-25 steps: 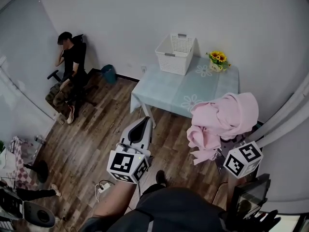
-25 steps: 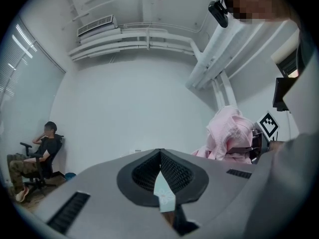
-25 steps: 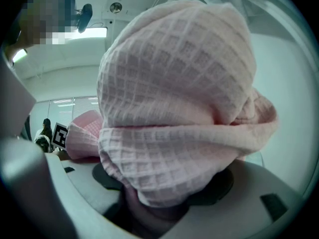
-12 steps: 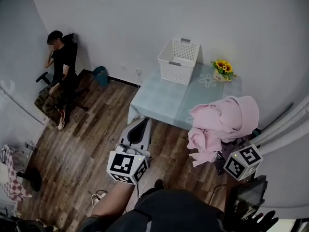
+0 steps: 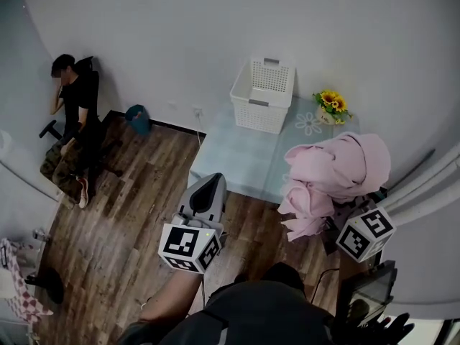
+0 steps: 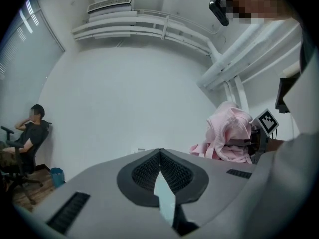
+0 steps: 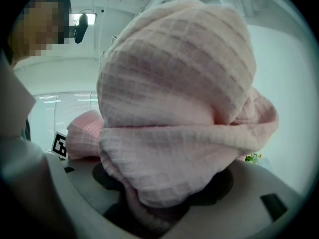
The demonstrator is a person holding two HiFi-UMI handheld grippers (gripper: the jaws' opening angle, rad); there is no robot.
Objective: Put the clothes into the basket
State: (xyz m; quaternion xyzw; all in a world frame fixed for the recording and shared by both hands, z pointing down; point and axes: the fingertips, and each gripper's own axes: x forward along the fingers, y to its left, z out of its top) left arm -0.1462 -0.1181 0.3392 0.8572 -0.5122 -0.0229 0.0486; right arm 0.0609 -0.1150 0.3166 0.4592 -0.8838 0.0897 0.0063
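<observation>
A bundle of pink waffle-knit clothes [image 5: 332, 175] hangs from my right gripper [image 7: 164, 198], which is shut on it; the cloth covers the jaws, and only the marker cube [image 5: 365, 233] shows in the head view. The same clothes [image 6: 229, 133] appear at the right of the left gripper view. My left gripper [image 5: 210, 181] is shut with nothing in it, its tips meeting [image 6: 159, 151] just short of the table's near edge. The white slotted basket [image 5: 262, 95] stands empty at the far left corner of the pale blue table [image 5: 241, 157].
A small pot of sunflowers [image 5: 330, 106] stands at the table's far right. A person sits on an office chair [image 5: 72, 121] by the left wall, with a blue bin [image 5: 136, 118] beside. Wood floor lies left of the table; white walls close behind and to the right.
Both grippers have travelled toward the table with the pink clothes still held. The table's near edge now sits right by the left gripper's tip, and the seated person has slid left in view.
</observation>
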